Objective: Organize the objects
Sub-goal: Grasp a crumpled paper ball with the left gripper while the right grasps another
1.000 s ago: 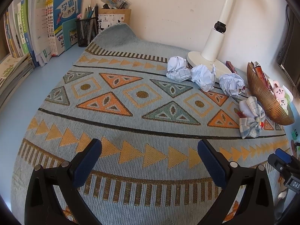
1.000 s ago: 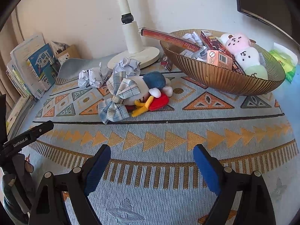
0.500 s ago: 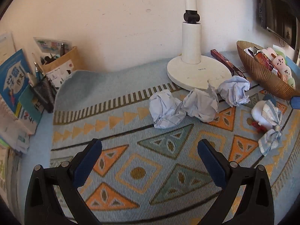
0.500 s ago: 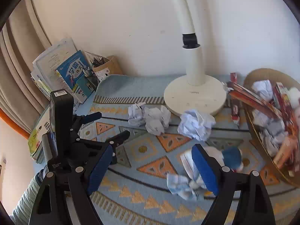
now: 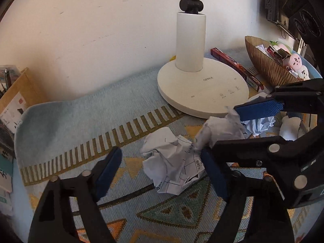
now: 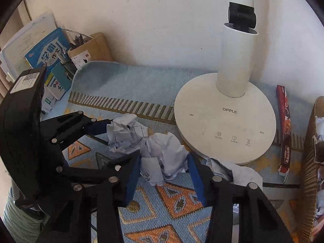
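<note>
Three crumpled paper balls lie on the patterned mat in front of the lamp base. My left gripper (image 5: pixel 162 172) is open, its jaws on either side of the left ball (image 5: pixel 172 162), which also shows in the right wrist view (image 6: pixel 125 135). My right gripper (image 6: pixel 164 174) is open around the middle ball (image 6: pixel 166 154), also seen in the left wrist view (image 5: pixel 220 129). The third ball (image 5: pixel 261 124) lies behind the right gripper's finger. The two grippers stand side by side, almost touching.
A white lamp base (image 6: pixel 224 121) stands just behind the balls. A ribbed brown bowl (image 5: pixel 267 68) with toys and boxes is at the right, a red box (image 6: pixel 284 127) beside it. Books and a pen holder (image 6: pixel 50 60) stand at the left by the wall.
Both grippers have moved forward and down to the paper balls. Each now has a ball between its open jaws, and the right gripper has come in close beside the left one.
</note>
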A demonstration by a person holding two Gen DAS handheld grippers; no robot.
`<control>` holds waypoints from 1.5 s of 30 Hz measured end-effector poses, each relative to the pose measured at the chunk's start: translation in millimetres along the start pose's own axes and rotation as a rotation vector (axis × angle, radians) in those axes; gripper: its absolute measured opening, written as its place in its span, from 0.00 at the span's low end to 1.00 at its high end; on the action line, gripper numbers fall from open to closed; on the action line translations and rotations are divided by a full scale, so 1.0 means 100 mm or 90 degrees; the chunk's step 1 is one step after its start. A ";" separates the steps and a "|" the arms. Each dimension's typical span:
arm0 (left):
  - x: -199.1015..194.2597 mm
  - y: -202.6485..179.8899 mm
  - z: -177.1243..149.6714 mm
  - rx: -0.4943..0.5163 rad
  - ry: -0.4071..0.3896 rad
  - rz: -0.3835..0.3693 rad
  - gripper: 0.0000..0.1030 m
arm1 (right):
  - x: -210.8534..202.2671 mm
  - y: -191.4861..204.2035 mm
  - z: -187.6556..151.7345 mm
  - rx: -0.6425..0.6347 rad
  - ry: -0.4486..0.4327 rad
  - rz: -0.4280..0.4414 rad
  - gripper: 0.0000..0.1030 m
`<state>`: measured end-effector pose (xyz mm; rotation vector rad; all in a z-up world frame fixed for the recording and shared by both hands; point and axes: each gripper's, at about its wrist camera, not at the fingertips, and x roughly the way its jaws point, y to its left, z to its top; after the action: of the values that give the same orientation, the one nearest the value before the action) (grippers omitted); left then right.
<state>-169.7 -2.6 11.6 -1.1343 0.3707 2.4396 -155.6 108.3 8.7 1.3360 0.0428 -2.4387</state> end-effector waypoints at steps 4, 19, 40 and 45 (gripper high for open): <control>-0.10 -0.05 -0.05 0.007 -0.018 0.007 0.44 | -0.20 -0.09 -0.05 0.018 -0.038 0.038 0.17; -1.29 -0.26 -0.76 -0.144 -0.073 0.054 0.48 | -0.75 0.27 -0.76 0.011 -0.017 0.122 0.66; -1.21 -0.08 -1.20 -0.254 -0.117 0.129 0.48 | -0.37 0.47 -0.70 0.012 -0.091 0.020 0.40; -1.21 -0.11 -1.20 -0.248 -0.114 0.142 0.48 | -0.89 0.50 -1.08 -0.040 -0.115 0.018 0.40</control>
<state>-15.3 -73.8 29.0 -1.0539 -0.0405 2.8710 -8.1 109.1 29.1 1.0785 0.0525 -2.5018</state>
